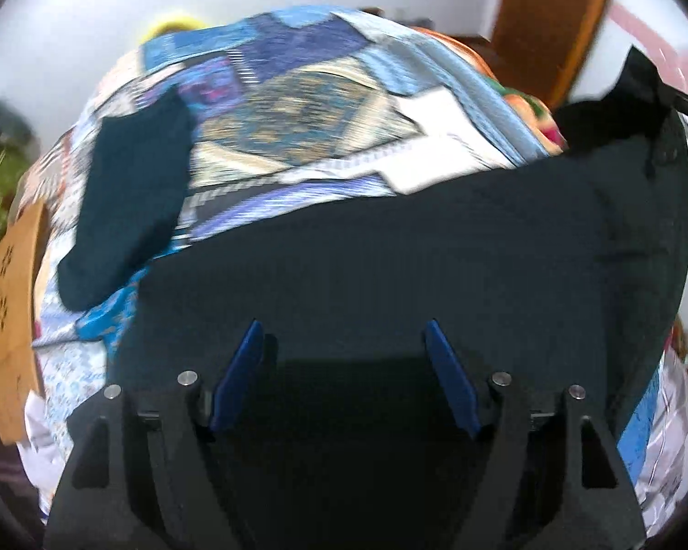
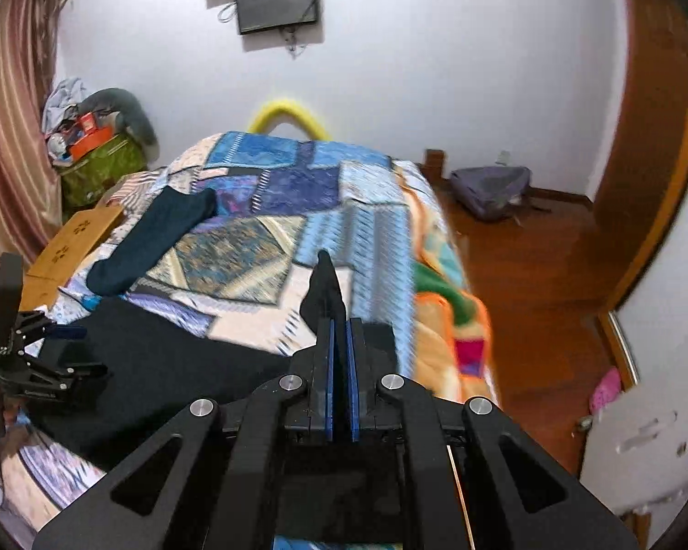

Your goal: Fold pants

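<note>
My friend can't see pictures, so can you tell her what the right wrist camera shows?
The right gripper is shut on a corner of the dark pants, lifting it above a bed with a patchwork quilt. The left gripper is at the left, over the pants.

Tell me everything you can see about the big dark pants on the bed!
The dark, almost black soft cloth pants lie spread over the near part of the colourful patchwork quilt. One corner is lifted off the bed, pinched in the shut right tongs, and pokes up past their blue tips. The open left tongs hover over the flat part, gripping nothing. A separate dark teal piece of clothing lies farther back on the quilt, apart from the pants.
</note>
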Demonstrator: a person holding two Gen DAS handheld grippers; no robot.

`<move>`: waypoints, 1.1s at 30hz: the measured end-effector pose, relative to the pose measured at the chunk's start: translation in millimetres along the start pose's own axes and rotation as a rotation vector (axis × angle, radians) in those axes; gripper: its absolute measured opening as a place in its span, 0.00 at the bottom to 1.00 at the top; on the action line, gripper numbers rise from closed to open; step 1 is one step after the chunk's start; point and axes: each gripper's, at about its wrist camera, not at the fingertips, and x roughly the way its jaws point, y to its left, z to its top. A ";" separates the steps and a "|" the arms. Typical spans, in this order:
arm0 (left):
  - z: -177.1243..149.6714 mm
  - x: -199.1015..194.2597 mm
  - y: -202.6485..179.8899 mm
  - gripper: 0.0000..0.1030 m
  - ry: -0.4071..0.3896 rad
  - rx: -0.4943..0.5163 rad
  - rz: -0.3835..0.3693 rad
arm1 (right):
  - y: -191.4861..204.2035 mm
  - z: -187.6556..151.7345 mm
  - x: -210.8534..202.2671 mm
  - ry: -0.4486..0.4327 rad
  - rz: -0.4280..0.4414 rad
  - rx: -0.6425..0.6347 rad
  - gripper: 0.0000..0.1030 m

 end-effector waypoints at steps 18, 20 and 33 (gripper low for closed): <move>12.6 20.3 -67.1 0.77 0.020 0.058 -0.034 | -30.2 -114.9 29.1 0.255 -0.074 0.107 0.33; 12.0 4.2 -57.8 0.77 -0.026 0.033 -0.038 | -31.0 -104.5 14.3 0.216 -0.075 0.106 0.42; -29.1 -93.9 120.4 0.86 -0.252 -0.217 0.195 | 86.5 2.2 16.0 0.046 0.127 -0.095 0.50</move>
